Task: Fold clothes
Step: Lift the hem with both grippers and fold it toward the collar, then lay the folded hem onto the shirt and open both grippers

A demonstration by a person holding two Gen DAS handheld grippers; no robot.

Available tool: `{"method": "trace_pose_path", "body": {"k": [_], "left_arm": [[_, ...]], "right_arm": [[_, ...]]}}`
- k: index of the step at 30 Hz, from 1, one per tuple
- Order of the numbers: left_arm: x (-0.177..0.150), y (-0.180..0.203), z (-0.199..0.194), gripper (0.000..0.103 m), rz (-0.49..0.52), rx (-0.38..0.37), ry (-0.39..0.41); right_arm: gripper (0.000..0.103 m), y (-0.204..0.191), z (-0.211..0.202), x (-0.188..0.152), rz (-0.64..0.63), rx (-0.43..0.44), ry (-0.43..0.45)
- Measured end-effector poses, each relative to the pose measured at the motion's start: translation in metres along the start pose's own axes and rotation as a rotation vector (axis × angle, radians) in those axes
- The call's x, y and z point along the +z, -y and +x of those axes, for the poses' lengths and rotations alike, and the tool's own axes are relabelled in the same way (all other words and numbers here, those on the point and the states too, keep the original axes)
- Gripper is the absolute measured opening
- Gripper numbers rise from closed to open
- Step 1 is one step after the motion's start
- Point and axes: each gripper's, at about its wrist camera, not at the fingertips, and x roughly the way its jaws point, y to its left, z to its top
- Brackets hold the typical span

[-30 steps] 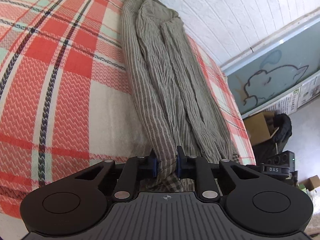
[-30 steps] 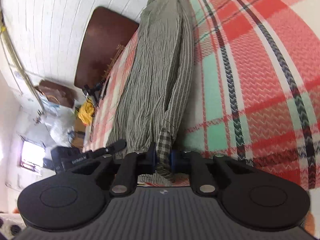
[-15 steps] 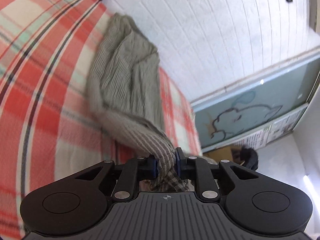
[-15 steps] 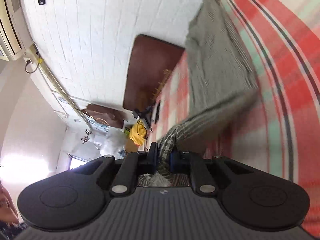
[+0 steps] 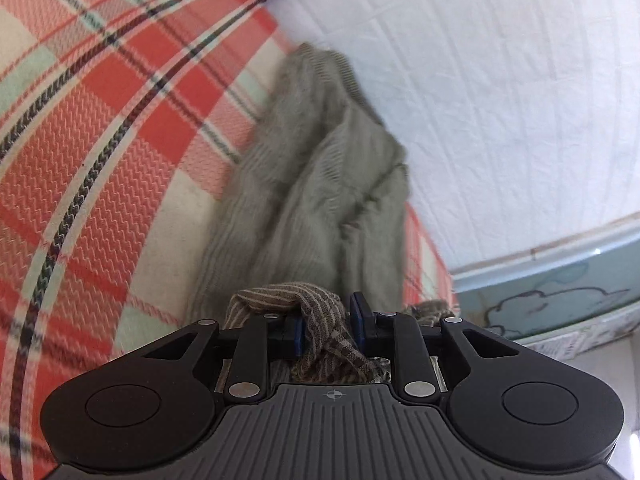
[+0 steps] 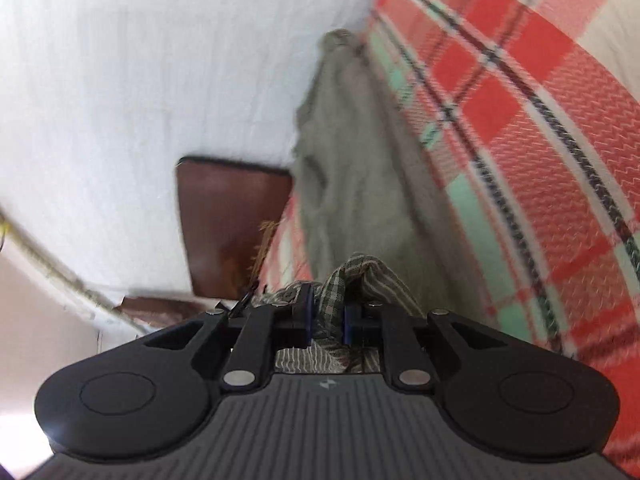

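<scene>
Left gripper (image 5: 327, 327), bottom centre of frame: jaws opening, a striped fold of the garment (image 5: 316, 200) between the blue pads, a gap showing at the right pad. Right gripper (image 6: 327, 320), bottom centre: jaws easing apart, checked hem of the same garment (image 6: 352, 200) between the pads. Beyond, grey-green cloth bunched up the middle over a red plaid bedspread (image 5: 100, 120). White wall (image 5: 500, 100) upper right; brown headboard (image 6: 232, 224) centre left.
</scene>
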Motion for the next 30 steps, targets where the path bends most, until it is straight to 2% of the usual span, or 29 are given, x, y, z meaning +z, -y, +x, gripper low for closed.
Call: {"method": "trace_pose_path", "body": {"k": [5, 6, 7, 9, 10, 13, 16, 18, 19, 21, 23, 27, 30], "left_arm": [[0.005, -0.015, 0.009, 0.037, -0.05, -0.019, -0.026], [0.006, -0.016, 0.008, 0.038, -0.058, -0.022, -0.031], [0.007, -0.014, 0.005, 0.042, -0.064, -0.026, -0.035], [0.01, -0.006, -0.004, 0.052, -0.05, -0.046, -0.027], [0.012, 0.001, -0.009, 0.059, -0.026, -0.051, -0.015], [0.018, 0.025, -0.024, 0.066, 0.081, -0.03, 0.048], [0.026, 0.039, -0.027, 0.075, 0.164, 0.074, 0.151], [0.029, 0.039, -0.028, 0.075, 0.185, 0.139, 0.18], [0.029, 0.037, -0.029, 0.075, 0.191, 0.151, 0.178], [0.023, 0.034, -0.037, 0.075, 0.223, 0.119, 0.161], [0.01, 0.033, -0.048, 0.075, 0.297, 0.117, 0.155], [-0.026, 0.031, -0.062, 0.075, 0.497, 0.165, 0.098], [-0.046, 0.024, -0.059, 0.068, 0.547, 0.181, 0.033]], "right_arm": [[0.018, 0.019, 0.014, 0.005, 0.049, -0.043, -0.024], [0.021, 0.02, 0.015, 0.006, 0.057, -0.038, -0.027], [0.027, 0.019, 0.015, 0.006, 0.058, -0.028, -0.032], [0.06, 0.01, 0.009, 0.007, 0.04, 0.029, -0.029], [0.062, 0.005, 0.007, 0.007, 0.025, 0.069, -0.021], [0.061, -0.014, 0.005, 0.014, -0.052, 0.125, 0.021], [0.061, -0.023, 0.012, 0.02, -0.102, 0.084, 0.051], [0.061, -0.028, 0.014, 0.019, -0.146, 0.059, 0.064], [0.061, -0.031, 0.012, 0.015, -0.182, 0.054, 0.065], [0.061, -0.038, 0.001, 0.006, -0.271, 0.04, 0.078], [0.061, -0.045, -0.011, -0.004, -0.373, 0.013, 0.093], [0.061, -0.053, -0.038, -0.035, -0.621, -0.142, 0.107], [0.061, -0.046, -0.049, -0.047, -0.664, -0.226, 0.088]]}}
